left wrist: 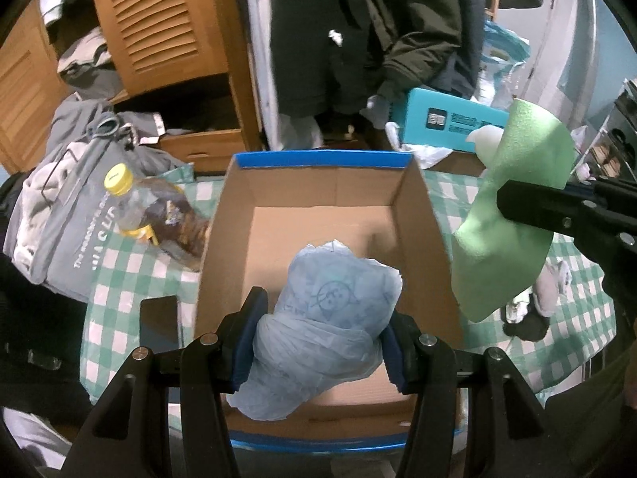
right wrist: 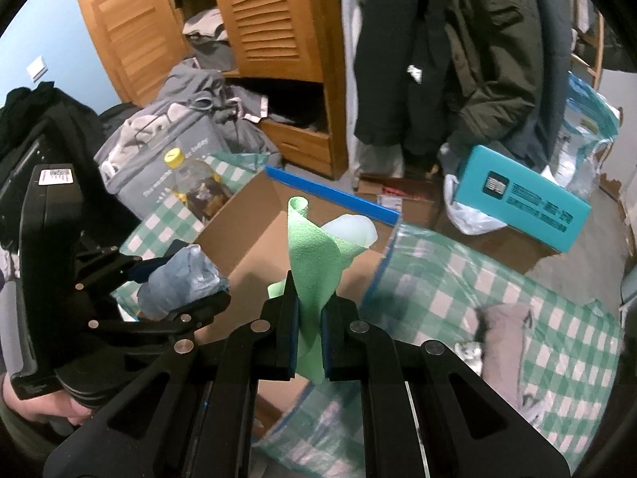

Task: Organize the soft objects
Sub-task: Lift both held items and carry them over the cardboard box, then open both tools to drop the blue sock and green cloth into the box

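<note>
Low in the centre of the left wrist view, the left tool (left wrist: 318, 342) pinched a crumpled blue bag (left wrist: 322, 318) above the open cardboard box (left wrist: 318, 219). At right, the right tool (right wrist: 308, 342) pinched a green foam sheet (right wrist: 314, 263) beside the box, over the checked cloth (right wrist: 458, 279). Judging by this, dropping-in was under way; next, each tool would need to spread over the box.

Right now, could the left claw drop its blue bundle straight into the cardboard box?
Probably yes. The left claw holds the blue bundle over the open cardboard box, whose floor looks bare beneath.
</note>
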The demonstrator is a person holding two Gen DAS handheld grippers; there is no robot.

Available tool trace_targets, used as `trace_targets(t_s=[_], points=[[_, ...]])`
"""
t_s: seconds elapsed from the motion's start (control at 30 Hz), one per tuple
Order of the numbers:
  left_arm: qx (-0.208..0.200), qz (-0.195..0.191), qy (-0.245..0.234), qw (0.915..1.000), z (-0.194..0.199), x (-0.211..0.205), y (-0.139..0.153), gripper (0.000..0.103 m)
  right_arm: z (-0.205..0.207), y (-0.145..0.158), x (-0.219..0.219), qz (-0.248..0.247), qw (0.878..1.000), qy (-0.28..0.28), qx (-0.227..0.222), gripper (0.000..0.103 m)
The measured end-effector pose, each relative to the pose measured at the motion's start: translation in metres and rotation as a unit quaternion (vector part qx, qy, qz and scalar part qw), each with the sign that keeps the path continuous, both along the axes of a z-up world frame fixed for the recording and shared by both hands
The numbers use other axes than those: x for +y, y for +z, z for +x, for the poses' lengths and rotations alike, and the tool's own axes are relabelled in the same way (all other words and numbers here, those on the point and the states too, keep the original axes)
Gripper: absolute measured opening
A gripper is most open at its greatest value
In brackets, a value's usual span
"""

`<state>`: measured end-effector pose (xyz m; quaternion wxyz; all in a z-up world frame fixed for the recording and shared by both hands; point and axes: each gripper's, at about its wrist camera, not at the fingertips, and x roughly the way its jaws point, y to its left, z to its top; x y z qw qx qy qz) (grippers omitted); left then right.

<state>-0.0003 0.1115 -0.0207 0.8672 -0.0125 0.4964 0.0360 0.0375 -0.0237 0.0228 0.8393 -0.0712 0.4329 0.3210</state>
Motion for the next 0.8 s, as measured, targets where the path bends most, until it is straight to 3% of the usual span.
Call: trace_targets(t_s=[0.53, 0.6, 0.63, 0.7, 0.8], points=[[0.017, 0.013, 0.035, 0.9992, -0.003, 0.027, -0.015, 0.058, 0.004, -0.034, 0.035, -0.022, 0.999, 0.022, 0.043, 0.008], [0.019, 0.017, 0.035, 0.9991, -0.002, 0.027, -0.015, 0.062, 0.005, -0.037, 0.034, -0.024, 0.998, 0.016, 0.048, 0.015], [0.019, 0.019, 0.036, 0.9990, -0.002, 0.027, -0.015, 0.070, 0.006, -0.038, 0.034, -0.026, 0.998, 0.013, 0.049, 0.016], [0.016, 0.029, 0.039, 0.9987, -0.003, 0.025, -0.014, 0.080, 0.007, -0.040, 0.031, -0.027, 0.998, 0.007, 0.050, 0.031], [0.013, 0.034, 0.038, 0.9986, -0.003, 0.024, -0.012, 0.081, 0.007, -0.038, 0.028, -0.026, 0.999, 0.000, 0.048, 0.042]])
